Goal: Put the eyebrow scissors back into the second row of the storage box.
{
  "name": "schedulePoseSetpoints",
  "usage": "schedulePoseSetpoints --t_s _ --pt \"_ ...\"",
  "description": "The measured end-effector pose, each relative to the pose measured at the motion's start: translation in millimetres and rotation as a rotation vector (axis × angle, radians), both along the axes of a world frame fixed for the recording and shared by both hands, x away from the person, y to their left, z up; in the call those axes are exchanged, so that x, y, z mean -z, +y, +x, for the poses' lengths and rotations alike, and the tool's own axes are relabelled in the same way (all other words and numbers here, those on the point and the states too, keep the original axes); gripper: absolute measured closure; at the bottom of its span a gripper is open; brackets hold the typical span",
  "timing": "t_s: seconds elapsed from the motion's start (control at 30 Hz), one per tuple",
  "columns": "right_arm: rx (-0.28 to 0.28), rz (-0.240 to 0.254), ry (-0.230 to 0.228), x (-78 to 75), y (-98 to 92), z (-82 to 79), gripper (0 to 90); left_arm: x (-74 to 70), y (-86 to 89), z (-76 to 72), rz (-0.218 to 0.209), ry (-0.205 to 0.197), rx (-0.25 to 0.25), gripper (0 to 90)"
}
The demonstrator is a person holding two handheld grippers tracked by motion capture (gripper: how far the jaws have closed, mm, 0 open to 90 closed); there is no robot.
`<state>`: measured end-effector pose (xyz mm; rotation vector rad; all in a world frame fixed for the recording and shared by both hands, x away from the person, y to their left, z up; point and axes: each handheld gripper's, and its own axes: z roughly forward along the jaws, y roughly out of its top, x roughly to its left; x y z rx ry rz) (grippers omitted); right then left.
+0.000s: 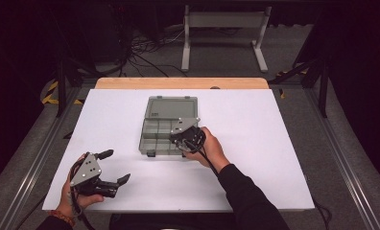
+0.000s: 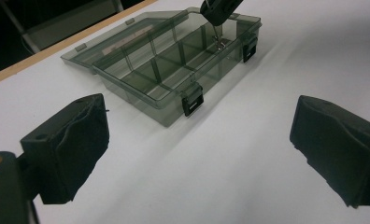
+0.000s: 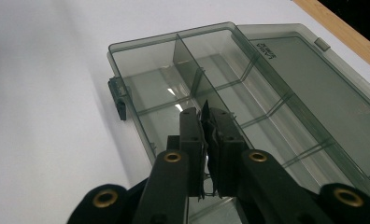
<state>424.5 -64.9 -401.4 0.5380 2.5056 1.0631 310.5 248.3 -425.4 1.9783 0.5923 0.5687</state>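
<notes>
A smoky clear plastic organizer box [image 1: 155, 139] lies open mid-table, its lid [image 1: 171, 106] flat behind it and its compartments divided by thin walls. My right gripper [image 1: 175, 139] dips into the box's near right compartment, jaws shut on a small thin metal piece [image 2: 219, 43] that hangs from the tips. In the right gripper view the pads [image 3: 192, 135] pinch a dark sliver [image 3: 204, 111] over the box [image 3: 174, 36]. My left gripper [image 1: 120, 165] rests at the table's front left, open and holding nothing; the left gripper view has its jaws wide apart [image 2: 199, 154], facing the box [image 2: 141, 101].
White table sheet [image 1: 255, 163] with a wooden strip [image 1: 178, 83] at its far edge. Two black latches [image 2: 192, 99] stick out from the box's front wall. Beyond the table are a white frame [image 1: 224, 28] and cables on the floor.
</notes>
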Motion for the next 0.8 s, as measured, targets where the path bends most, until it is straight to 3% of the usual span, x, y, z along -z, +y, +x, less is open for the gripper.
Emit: schedulePoseSetpoints --t_s 0.27,0.8 --pt "0.016 0.024 0.001 -1.0 -2.9 -0.1 83.4 0.5 -0.7 0.3 0.000 0.002 0.003 5.6" --pt "0.034 0.083 -0.051 -17.3 -15.5 -8.8 76.0 1.1 -1.5 0.9 0.004 0.004 0.000 5.6"
